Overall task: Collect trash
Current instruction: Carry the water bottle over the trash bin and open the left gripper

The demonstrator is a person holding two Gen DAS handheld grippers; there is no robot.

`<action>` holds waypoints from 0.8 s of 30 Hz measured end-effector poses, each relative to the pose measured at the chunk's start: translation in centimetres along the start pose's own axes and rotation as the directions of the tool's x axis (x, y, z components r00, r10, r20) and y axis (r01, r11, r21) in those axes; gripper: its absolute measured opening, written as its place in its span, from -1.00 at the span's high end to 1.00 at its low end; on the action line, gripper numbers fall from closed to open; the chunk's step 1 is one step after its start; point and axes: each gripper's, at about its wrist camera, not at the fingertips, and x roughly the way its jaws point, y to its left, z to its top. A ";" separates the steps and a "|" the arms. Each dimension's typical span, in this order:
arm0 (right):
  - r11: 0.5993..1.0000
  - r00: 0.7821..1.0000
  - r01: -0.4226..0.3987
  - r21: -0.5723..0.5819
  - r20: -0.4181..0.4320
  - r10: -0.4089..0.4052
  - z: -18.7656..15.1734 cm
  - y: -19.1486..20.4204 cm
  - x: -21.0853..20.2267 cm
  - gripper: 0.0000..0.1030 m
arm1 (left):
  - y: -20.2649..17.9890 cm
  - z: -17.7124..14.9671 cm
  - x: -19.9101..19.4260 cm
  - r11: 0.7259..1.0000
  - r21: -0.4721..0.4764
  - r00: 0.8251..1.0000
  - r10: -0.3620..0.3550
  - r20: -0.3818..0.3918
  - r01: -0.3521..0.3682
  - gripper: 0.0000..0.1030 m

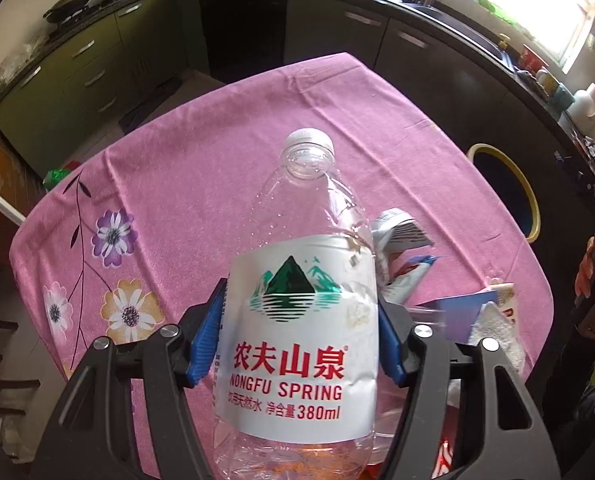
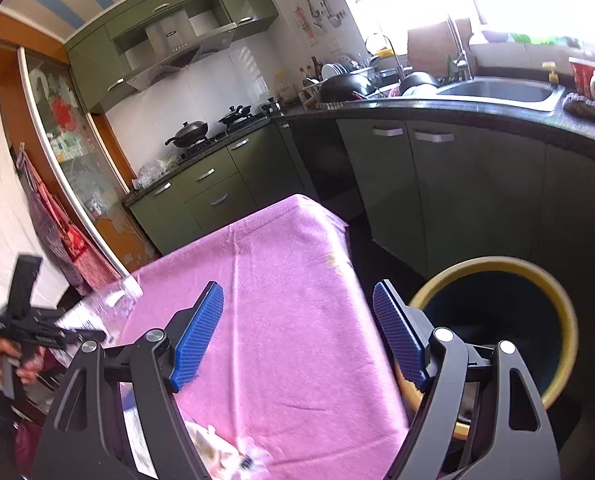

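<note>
Clamping the water bottle [image 1: 297, 312] at its label, left gripper [image 1: 299, 332] jaws.

A clear, empty plastic bottle [image 1: 297, 300] with white cap and Nongfu Spring label stands upright; crumpled wrappers [image 1: 405, 248] lie beside it.

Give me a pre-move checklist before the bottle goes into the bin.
1. Left gripper shut on the bottle at its label: ok.
2. Bottle cap on: ok.
3. Bottle empty: ok, it looks clear.
4. Bin mouth open beside the table: ok.
5. Right gripper open, holding nothing: ok.
6. Room left inside the bin: cannot tell, its inside is dark.
</note>
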 end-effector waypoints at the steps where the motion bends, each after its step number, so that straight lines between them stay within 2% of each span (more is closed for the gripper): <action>1: 1.000 1.000 0.022 -0.021 0.005 -0.022 0.0 -0.3 -1.0 -0.49 | -1.4 0.4 -0.7 1.000 0.026 1.000 -0.009 0.014 0.009 -0.20; 6: 0.987 0.988 0.150 -0.060 0.033 -0.148 -0.5 -3.4 -6.6 -0.49 | -9.9 3.0 -2.0 0.982 0.171 0.994 -0.092 0.051 0.083 -0.21; 10: 0.972 0.971 0.236 -0.018 0.052 -0.235 -1.5 -7.1 -11.4 -0.49 | -18.0 5.6 -0.9 0.943 0.288 0.984 -0.179 0.014 0.167 -0.21; 13: 0.962 0.960 0.269 0.039 0.074 -0.272 -2.5 -9.9 -14.7 -0.49 | -23.6 7.3 1.1 0.911 0.356 0.977 -0.212 -0.024 0.206 -0.21; 19: 0.945 0.946 0.302 0.130 0.080 -0.313 -4.7 -14.8 -18.6 -0.49 | -32.7 10.2 7.2 0.871 0.419 0.966 -0.228 -0.120 0.258 -0.19; 24: 0.931 0.944 0.314 0.187 0.047 -0.328 -6.1 -18.4 -19.5 -0.49 | -37.2 12.0 12.5 0.861 0.448 0.969 -0.188 -0.159 0.241 -0.18</action>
